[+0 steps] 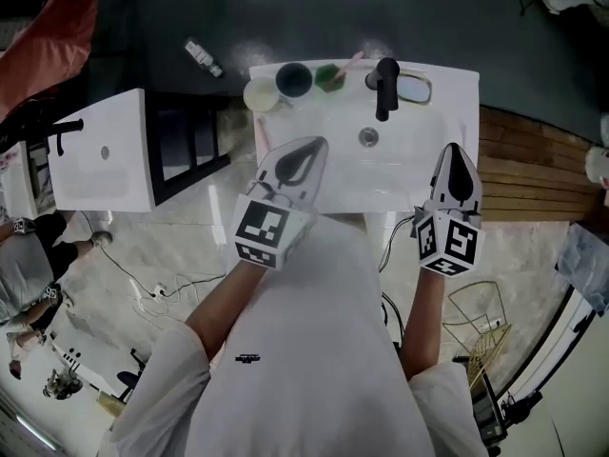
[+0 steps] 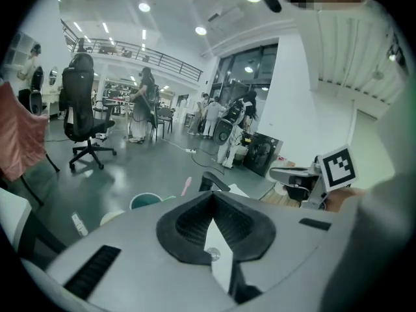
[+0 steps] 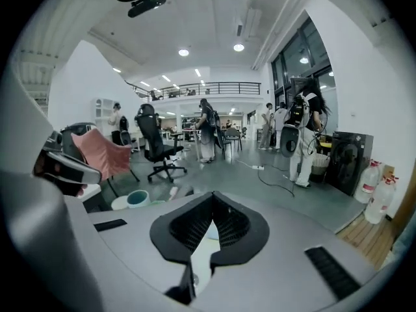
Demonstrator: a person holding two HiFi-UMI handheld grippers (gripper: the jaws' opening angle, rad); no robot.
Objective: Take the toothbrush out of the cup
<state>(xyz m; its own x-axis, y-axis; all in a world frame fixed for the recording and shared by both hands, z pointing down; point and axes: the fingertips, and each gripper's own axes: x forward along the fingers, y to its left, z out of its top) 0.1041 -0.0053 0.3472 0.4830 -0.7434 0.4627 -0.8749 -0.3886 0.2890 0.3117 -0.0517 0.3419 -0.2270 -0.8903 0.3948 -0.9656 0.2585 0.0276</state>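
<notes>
The left gripper (image 1: 304, 158) and right gripper (image 1: 456, 171) hover over the sink (image 1: 404, 155), jaws closed and empty. The toothbrush (image 1: 350, 63) stands in the green cup (image 1: 329, 78) at the back rim. Reaching in unopened could topple that cup.

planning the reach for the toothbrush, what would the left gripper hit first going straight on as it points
Likely the black faucet, just beyond the left gripper; the toothbrush lies left of that line. Depth unclear.

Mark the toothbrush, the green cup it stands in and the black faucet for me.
Toothbrush (image 1: 350, 63): head view, pink handle sticking out of the cup.
Green cup (image 1: 328, 79): head view, its green top.
Black faucet (image 1: 385, 86): head view, middle of its body.
</notes>
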